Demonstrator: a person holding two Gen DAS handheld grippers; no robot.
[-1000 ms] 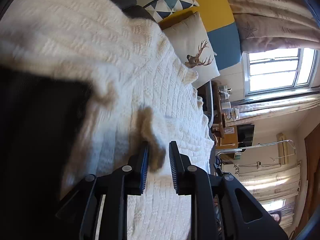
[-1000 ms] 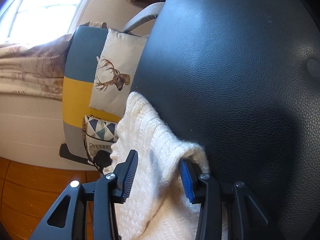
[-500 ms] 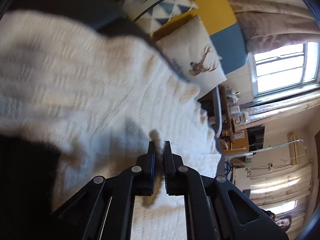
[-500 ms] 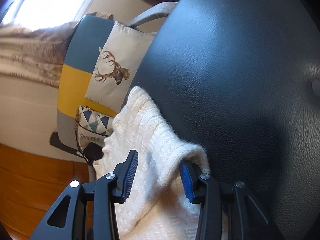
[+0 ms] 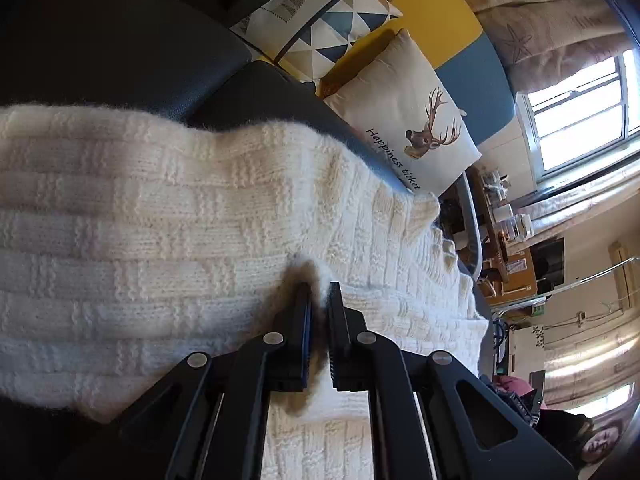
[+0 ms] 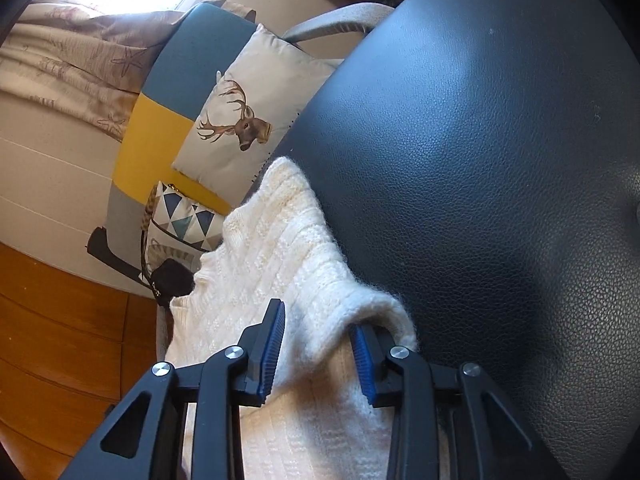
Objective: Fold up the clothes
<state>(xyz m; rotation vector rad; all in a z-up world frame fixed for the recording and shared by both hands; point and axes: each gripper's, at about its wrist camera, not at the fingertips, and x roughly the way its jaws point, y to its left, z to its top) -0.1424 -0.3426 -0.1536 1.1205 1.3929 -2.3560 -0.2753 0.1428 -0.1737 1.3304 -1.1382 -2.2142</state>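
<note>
The left gripper point(image 5: 319, 292), open a second ago, now pinches a fold of the white knit sweater point(image 5: 168, 216). The right gripper point(image 6: 316, 320) has just been closing around a bunched sweater edge on the black leather seat point(image 6: 480, 160).

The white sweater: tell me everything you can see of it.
The sweater is a fuzzy cream-white knit with a raised block pattern. It lies spread over a black leather seat, rumpled, one end reaching toward the deer pillow. The left gripper is shut on a small pinched fold of it. The right gripper straddles a thick rolled edge; its fingers have just been closing, and the fabric fills the gap between them.
</note>
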